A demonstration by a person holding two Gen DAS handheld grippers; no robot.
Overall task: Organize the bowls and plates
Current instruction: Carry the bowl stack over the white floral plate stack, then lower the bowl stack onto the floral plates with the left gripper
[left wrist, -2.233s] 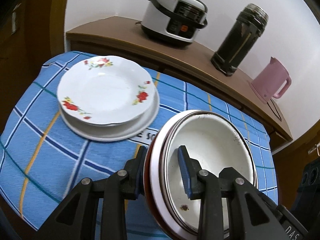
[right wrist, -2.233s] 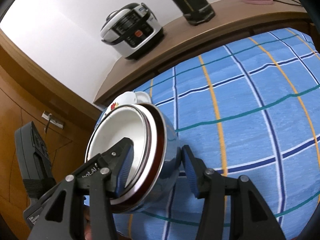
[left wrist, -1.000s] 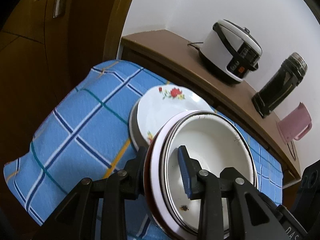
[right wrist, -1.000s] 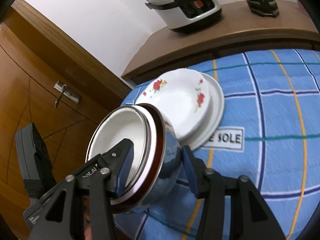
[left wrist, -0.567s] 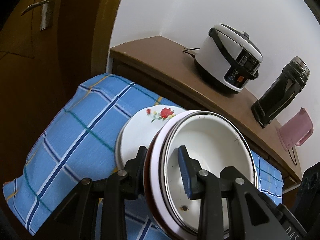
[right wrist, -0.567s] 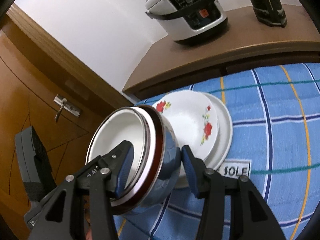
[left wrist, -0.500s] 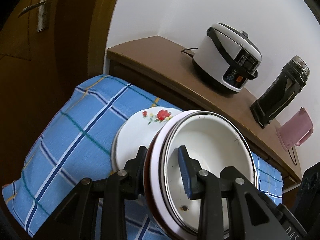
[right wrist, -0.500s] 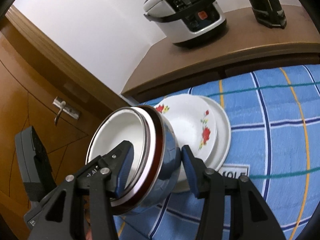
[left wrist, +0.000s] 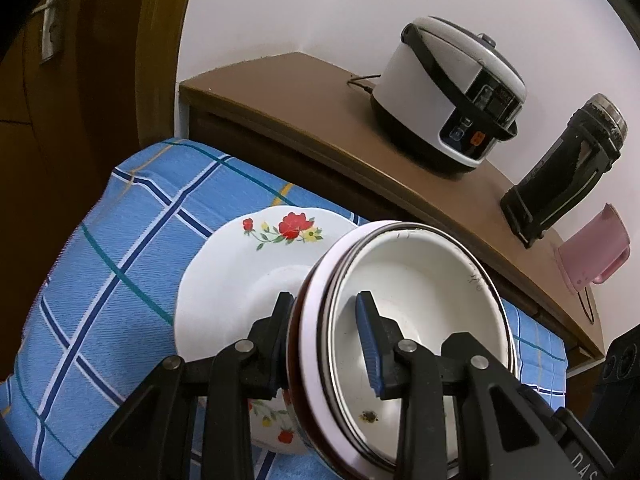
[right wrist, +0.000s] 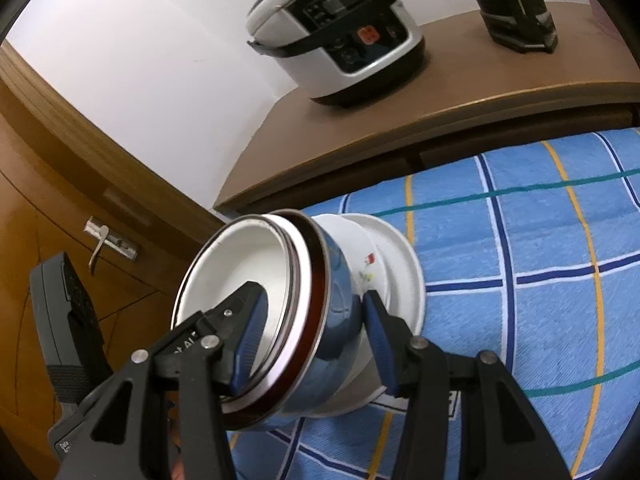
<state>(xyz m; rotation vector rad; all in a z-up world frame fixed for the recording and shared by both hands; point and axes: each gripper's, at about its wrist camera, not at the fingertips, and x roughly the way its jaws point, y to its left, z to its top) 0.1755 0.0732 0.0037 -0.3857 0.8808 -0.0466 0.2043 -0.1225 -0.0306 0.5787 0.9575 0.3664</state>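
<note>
Bowls (left wrist: 404, 320), clamped by the left gripper (left wrist: 326, 338) and right gripper (right wrist: 316, 332), now hang over the flower plates (left wrist: 256, 264), ready to stack.

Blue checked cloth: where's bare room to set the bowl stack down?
Free: the cloth right of the plate stack, out to the sideboard; also the strip between the floral plate and the door-side edge. Crowded: the bowls and both sets of jaws overhang the plates.

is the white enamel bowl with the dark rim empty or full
Empty: the white enamel bowl with the dark rim shows a bare white inside, only a small dark spot near the bottom.
</note>
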